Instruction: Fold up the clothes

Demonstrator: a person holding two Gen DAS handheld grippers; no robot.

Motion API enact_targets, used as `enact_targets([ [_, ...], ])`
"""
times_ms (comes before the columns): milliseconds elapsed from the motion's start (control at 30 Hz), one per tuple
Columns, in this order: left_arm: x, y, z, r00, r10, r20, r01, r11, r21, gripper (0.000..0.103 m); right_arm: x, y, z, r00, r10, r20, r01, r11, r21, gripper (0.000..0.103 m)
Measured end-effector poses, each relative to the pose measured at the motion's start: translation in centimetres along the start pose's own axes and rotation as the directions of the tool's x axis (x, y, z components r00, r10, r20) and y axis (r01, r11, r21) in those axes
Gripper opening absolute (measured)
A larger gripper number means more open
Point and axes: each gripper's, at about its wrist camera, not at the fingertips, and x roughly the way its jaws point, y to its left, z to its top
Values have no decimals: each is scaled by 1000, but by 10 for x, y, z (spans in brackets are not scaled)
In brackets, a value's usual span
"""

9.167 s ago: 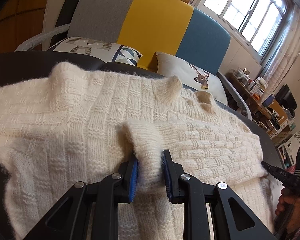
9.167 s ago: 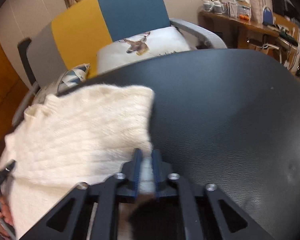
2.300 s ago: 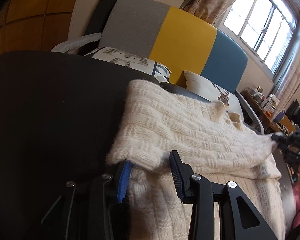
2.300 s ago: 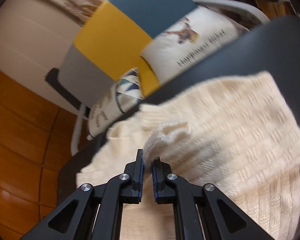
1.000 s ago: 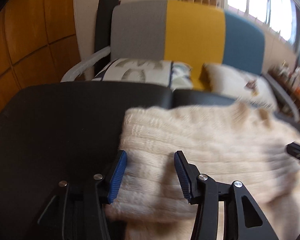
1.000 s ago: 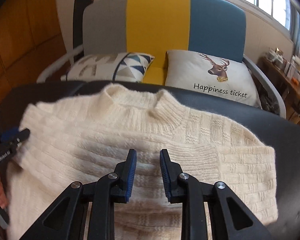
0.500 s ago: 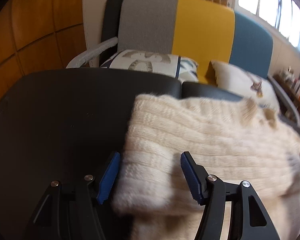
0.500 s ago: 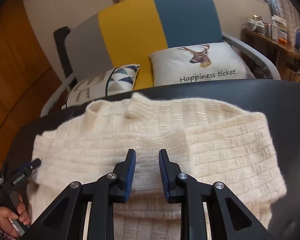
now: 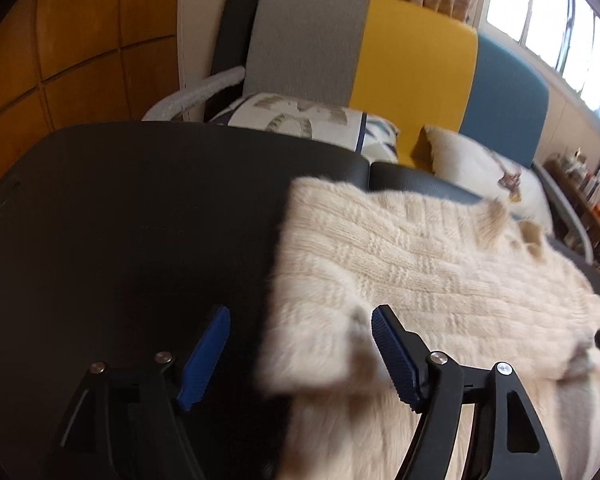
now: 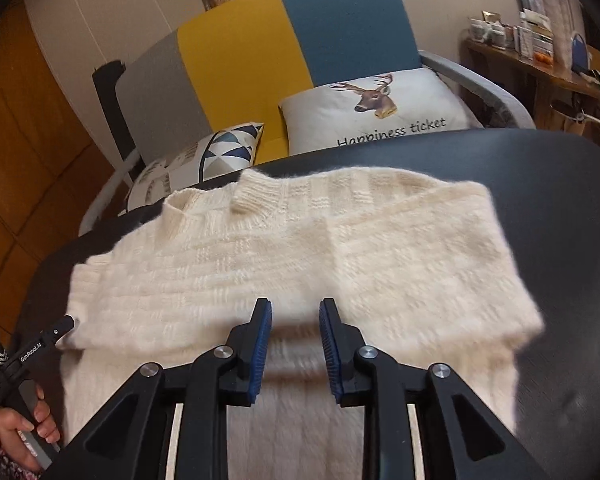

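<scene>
A cream knitted sweater (image 10: 300,248) lies flat on the black table (image 10: 560,200), collar toward the sofa, both sleeves folded across its chest. My left gripper (image 9: 300,344) hangs open over the sweater's (image 9: 420,264) left edge, its blue pads wide apart and holding nothing. My right gripper (image 10: 294,344) is open just above the middle of the sweater, near the lower edge of the folded sleeves. In the right wrist view the left gripper's tip (image 10: 60,328) sits at the sweater's left side, held by a hand (image 10: 40,424).
Behind the table stands a sofa (image 10: 260,52) in grey, yellow and blue, with a deer cushion (image 10: 380,108) and a triangle-patterned cushion (image 10: 228,148). A cluttered wooden shelf (image 10: 540,56) is at the right. Bare black tabletop (image 9: 120,220) spreads left of the sweater.
Both grippers have drawn back slightly from the sweater. The left jaws have opened wider and shifted left over the sweater's edge. The sleeves stay folded where they were laid.
</scene>
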Motion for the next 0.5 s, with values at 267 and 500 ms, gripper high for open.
enact_targets([
  [267,-59,19,-39,993,-118,21,117,993,34,75,-82,-55,-51,1000,29,5,-29,999,46,24],
  [500,-90,25,-92,980,-192,-47,197,971,137,75,-131,-92,-106,999,27,-46,-24,997,68,26],
])
